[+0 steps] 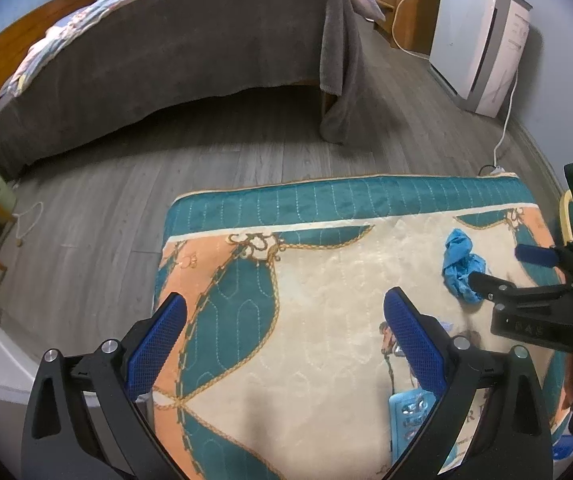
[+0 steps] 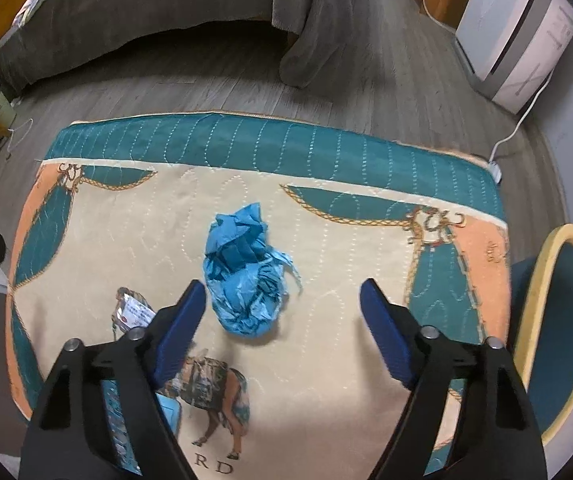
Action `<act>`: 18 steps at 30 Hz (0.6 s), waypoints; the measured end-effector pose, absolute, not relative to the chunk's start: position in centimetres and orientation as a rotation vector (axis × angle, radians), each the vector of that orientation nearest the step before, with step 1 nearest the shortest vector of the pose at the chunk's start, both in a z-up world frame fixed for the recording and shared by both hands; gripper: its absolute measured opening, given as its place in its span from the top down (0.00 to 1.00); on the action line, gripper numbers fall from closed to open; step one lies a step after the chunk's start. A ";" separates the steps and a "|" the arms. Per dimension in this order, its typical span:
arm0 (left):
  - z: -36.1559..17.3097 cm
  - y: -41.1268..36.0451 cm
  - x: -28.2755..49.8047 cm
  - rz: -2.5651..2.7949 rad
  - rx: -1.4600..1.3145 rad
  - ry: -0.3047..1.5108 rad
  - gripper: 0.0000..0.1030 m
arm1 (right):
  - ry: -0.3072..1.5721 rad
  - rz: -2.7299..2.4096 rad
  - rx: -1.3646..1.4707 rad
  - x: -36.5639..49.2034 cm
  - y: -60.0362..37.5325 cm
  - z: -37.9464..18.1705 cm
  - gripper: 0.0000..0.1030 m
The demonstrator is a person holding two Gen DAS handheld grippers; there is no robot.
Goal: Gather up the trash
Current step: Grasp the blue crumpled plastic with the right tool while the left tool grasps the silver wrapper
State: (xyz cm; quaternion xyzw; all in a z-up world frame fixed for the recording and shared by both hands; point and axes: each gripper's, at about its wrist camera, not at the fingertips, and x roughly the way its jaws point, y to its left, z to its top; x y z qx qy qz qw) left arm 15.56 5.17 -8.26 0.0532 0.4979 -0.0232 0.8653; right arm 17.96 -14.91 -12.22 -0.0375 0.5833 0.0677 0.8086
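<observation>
Blue crumpled wad (image 2: 244, 274) is seen lying on the rug (image 2: 326, 216), just ahead of the right tool (image 2: 282, 310), whose jaws are spread wide, seemingly to straddle it. The left tool (image 1: 286, 336), likewise spread, is held apart, gripping nothing.

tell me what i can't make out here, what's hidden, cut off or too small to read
- Light blue packet: left wrist view, partly behind that gripper's finger; contents unclear.
- Small printed wrapper: right wrist view, text too small, one end under the finger.
- Round teal bin: cut by the lens edge; inside not visible.
- Crumpled blue wad: material uncertain.
</observation>
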 end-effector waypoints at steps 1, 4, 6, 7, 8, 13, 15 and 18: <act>-8.4 5.1 15.7 -0.050 0.116 1.046 0.05 | 1.255 0.150 -0.075 18.2 -14.8 -12.4 0.34; -8.8 4.9 15.9 -0.048 0.123 1.054 0.05 | 1.286 0.183 -0.050 18.6 -14.4 -13.2 0.51; -9.1 4.9 16.1 -0.057 0.108 1.066 0.05 | 1.315 0.208 -0.034 18.8 -14.2 -13.6 0.64; -9.3 4.8 16.2 -0.064 0.097 1.072 0.05 | 1.323 0.221 -0.025 18.9 -14.2 -13.6 0.67; -9.5 4.7 16.2 -0.071 0.086 1.079 0.05 | 1.322 0.221 -0.022 18.9 -14.4 -13.5 0.68; -11.2 2.6 16.2 -0.138 0.060 1.127 0.05 | 1.295 0.183 0.037 19.3 -16.8 -12.4 0.69; -11.9 1.4 16.1 -0.178 0.055 1.153 0.05 | 1.290 0.155 0.031 19.2 -17.6 -12.3 0.69; -13.1 -0.6 15.7 -0.236 0.067 1.184 0.06 | 1.302 0.127 0.043 18.9 -18.9 -12.5 0.69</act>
